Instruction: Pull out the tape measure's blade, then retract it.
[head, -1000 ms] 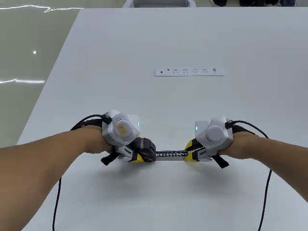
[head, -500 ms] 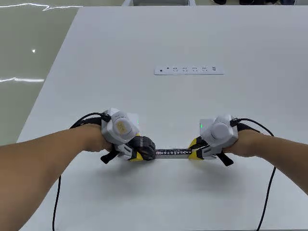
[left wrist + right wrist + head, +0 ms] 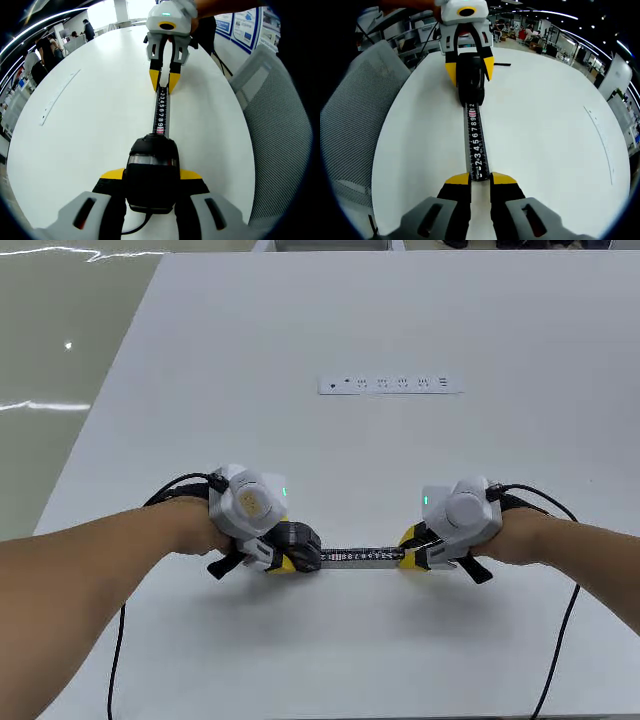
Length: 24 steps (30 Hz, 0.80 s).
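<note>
evidently the pull-out half is the step in hand, judging by the short run of narrow silver blade (image 3: 475,142) with black numerals that is out. the left gripper (image 3: 283,560) has its yellow-tipped jaws pressed against the sides of the chunky black-and-yellow tape measure (image 3: 152,170). it rests on the white table (image 3: 400,320) close to the near edge, about midway along it and well apart from the flat white power strip (image 3: 390,385) further back. the right gripper (image 3: 480,179) pinches the blade's free end, jaws closed on it.

to do this well, i'd draw the right gripper straight away along the blade's own line, parallel to the near edge and low over the table, so the blade lies flat and doesn't kink. the left should pin the case firmly so it can't slide or twist. for the return, easing the end back rather than letting it snap looks safer.

both forearms come in from the near corners, wrists turned inward, so the two grippers point nose to nose along one line.
</note>
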Motion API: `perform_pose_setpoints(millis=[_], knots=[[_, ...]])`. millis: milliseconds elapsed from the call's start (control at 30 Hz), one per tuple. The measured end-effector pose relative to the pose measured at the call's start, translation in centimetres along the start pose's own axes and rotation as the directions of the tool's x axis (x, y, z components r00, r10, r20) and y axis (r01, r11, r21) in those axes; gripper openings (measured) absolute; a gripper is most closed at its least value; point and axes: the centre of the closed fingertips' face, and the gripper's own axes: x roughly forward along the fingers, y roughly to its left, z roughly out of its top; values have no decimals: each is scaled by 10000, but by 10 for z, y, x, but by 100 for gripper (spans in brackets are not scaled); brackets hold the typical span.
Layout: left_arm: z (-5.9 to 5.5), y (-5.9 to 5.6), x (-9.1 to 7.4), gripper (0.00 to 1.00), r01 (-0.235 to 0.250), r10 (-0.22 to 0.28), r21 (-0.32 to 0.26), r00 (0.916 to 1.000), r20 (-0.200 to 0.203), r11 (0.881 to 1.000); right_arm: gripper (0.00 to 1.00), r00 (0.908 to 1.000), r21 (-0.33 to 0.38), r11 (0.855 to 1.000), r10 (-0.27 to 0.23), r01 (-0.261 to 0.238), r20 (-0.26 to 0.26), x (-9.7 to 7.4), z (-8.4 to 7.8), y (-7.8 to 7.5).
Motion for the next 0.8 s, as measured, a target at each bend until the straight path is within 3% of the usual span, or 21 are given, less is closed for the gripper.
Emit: perform_pose_setpoints(millis=[800], knots=[[1, -1, 0, 33, -69, 69, -11, 9999, 82, 10000, 13, 9999, -104, 9999, 57, -58, -108, -5, -7, 0]])
